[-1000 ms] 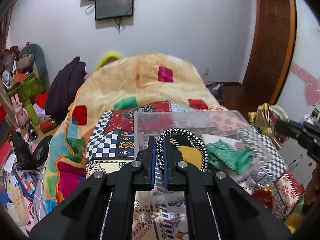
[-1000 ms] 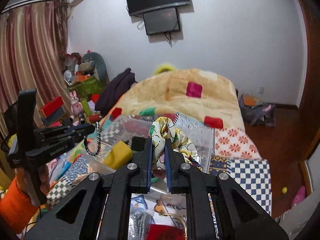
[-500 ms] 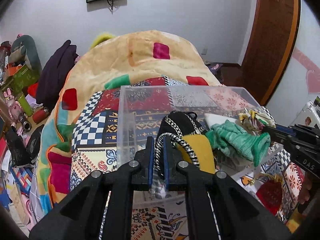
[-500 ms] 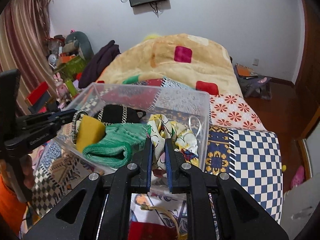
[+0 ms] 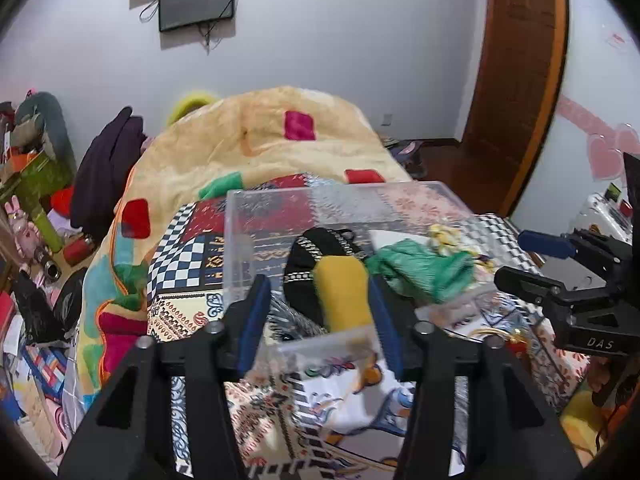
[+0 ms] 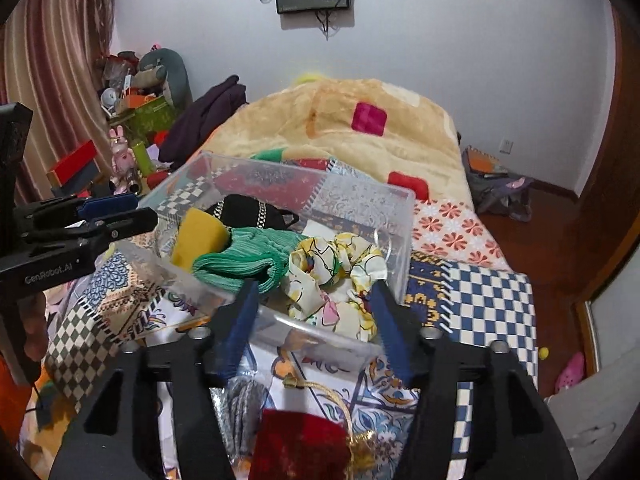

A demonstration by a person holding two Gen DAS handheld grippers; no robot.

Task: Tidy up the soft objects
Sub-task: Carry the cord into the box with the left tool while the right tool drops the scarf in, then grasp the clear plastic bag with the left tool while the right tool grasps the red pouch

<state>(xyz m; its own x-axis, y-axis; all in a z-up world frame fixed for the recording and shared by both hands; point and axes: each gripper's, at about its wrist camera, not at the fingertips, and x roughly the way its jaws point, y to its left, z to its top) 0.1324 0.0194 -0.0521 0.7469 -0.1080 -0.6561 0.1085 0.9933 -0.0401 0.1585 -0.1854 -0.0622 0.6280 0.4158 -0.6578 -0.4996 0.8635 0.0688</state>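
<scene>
A clear plastic box (image 5: 236,240) (image 6: 400,240) stands on the patterned bed. In it lie a yellow soft piece (image 5: 344,296) (image 6: 196,236), a black pouch with white trim (image 5: 316,248) (image 6: 248,208), a green knitted piece (image 5: 420,264) (image 6: 240,264) and a floral scrunchie (image 6: 340,276) (image 5: 444,236). A black-and-white braided band (image 5: 288,324) lies blurred by the box's near wall. My left gripper (image 5: 320,320) is open and empty at the box's near edge. My right gripper (image 6: 314,320) is open and empty just before the scrunchie.
A red velvet pouch with gold cord (image 6: 300,444) and a grey knitted thing (image 6: 244,404) lie on the bed in front of the box. A folded beige blanket (image 5: 260,136) fills the far bed. Clutter and toys (image 5: 28,200) crowd the left floor. A door (image 5: 516,60) is at right.
Both grippers have opened. The left let go of the braided band and the right let go of the floral scrunchie, which now lies in the box. Both drew back slightly.
</scene>
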